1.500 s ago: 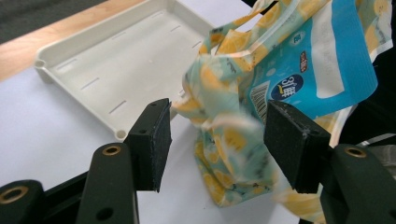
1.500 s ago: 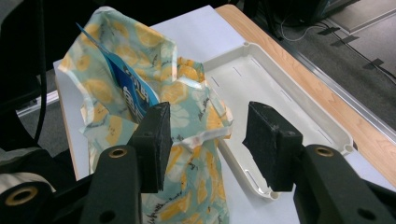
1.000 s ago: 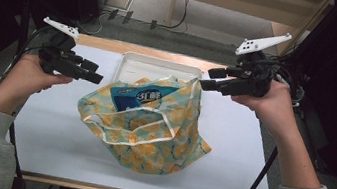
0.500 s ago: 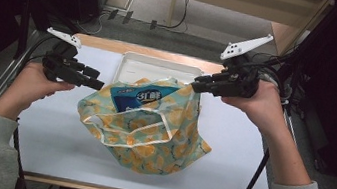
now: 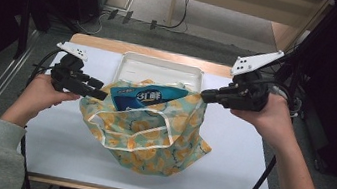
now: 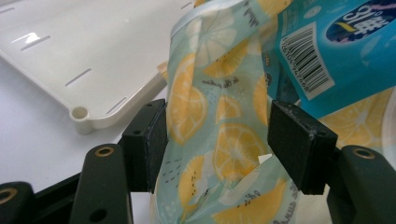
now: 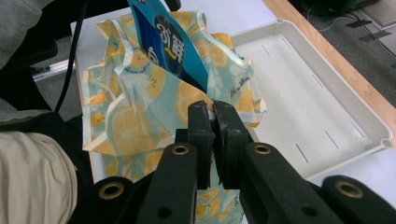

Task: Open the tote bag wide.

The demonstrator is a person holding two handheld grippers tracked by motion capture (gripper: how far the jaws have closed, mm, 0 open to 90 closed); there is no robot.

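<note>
While a person's two forearms reach in from the bottom of the high view, a lemon-print cloth bag [image 5: 150,132] lies near the middle of a white table [image 5: 234,180], its mouth turned toward the person. A blue packet [image 5: 148,96] pokes out of the bag at its twelve o'clock edge, just in front of a shallow white tray [image 5: 160,68] that sits at the far side of the table. The left gripper [image 5: 100,95] comes in at nine o'clock of the bag and meets the bag's left rim. In the left gripper view, its two black jaws stand apart with a fold of the lemon fabric [image 6: 215,135] running up between them; the left pad touches the cloth, while the right pad sits just beside it, so the fold is not pinched. The packet's barcode [image 6: 306,60] shows at two o'clock in that view and the tray's corner [image 6: 79,114] at nine o'clock. The right gripper [image 5: 202,95] reaches the bag's upper right corner at two o'clock. Its jaws have just been closing, and in the right gripper view they are pressed almost together on a thin edge of the bag [image 7: 140,116] right below the packet [image 7: 170,42].
</note>
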